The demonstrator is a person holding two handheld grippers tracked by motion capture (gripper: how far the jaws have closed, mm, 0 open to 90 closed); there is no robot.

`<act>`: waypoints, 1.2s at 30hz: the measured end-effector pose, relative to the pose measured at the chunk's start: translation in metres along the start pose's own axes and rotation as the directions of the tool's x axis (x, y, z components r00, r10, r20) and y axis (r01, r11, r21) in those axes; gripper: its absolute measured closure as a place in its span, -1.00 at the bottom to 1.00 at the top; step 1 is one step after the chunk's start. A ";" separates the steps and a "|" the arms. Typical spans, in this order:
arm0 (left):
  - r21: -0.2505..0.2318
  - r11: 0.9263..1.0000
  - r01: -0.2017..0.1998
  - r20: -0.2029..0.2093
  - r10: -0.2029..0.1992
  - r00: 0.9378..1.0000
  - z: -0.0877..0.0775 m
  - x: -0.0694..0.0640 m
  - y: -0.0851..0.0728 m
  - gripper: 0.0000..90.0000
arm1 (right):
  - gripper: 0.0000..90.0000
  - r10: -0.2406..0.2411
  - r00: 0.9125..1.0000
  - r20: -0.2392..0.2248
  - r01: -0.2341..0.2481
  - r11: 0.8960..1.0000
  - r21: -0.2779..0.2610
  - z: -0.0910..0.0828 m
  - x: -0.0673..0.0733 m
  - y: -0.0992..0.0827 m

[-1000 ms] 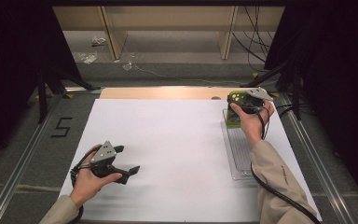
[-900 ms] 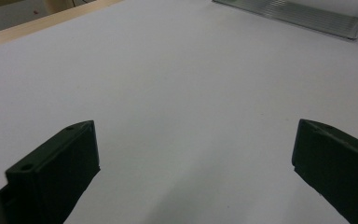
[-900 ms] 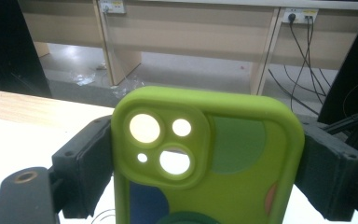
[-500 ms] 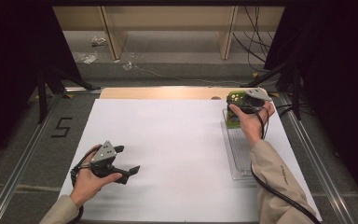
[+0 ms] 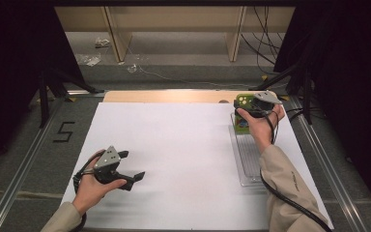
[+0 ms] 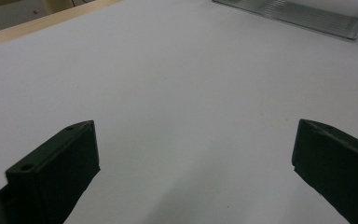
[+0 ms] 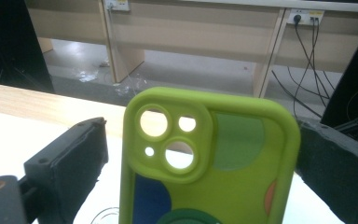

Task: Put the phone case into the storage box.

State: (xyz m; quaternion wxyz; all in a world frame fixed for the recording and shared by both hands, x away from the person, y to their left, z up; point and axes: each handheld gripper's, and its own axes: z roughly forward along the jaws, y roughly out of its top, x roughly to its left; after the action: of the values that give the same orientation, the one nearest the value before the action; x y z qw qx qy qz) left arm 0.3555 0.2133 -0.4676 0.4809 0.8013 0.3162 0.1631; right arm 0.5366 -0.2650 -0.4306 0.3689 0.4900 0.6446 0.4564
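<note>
A lime-green phone case with camera cut-outs and coloured patches stands upright at the far end of a clear ribbed tray. In the high view the phone case sits at the table's far right, with my right gripper around it. My right gripper has just been opening its jaws. The case is between them, and a gap shows at the left pad. My left gripper rests near the front left of the white sheet. In its own view my left gripper stands open over bare white surface.
A white sheet covers the table, with a wooden strip along the far edge. Metal rails run down both sides. Cables and wooden furniture legs stand on the floor beyond. A black cable trails from the right sleeve.
</note>
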 end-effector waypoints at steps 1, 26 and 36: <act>0.000 1.000 0.000 0.000 0.000 1.000 0.000 0.000 0.000 -1.00 | -0.88 0.001 1.000 -0.001 -0.001 1.000 0.001 0.000 0.000 0.000; -0.002 1.000 -0.003 -0.001 0.003 1.000 0.001 -0.001 0.001 -1.00 | -0.86 0.009 1.000 -0.002 -0.009 1.000 0.022 -0.024 0.003 0.001; -0.003 1.000 -0.003 0.001 0.003 1.000 0.001 -0.001 0.002 -1.00 | -0.84 0.017 1.000 -0.019 -0.016 1.000 0.017 -0.030 0.004 0.002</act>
State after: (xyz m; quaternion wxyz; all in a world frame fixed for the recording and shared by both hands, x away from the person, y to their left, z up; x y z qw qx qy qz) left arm 0.3556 0.2114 -0.4666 0.4821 0.8010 0.3147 0.1639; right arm 0.5084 -0.2672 -0.4192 0.3549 0.4941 0.6479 0.4585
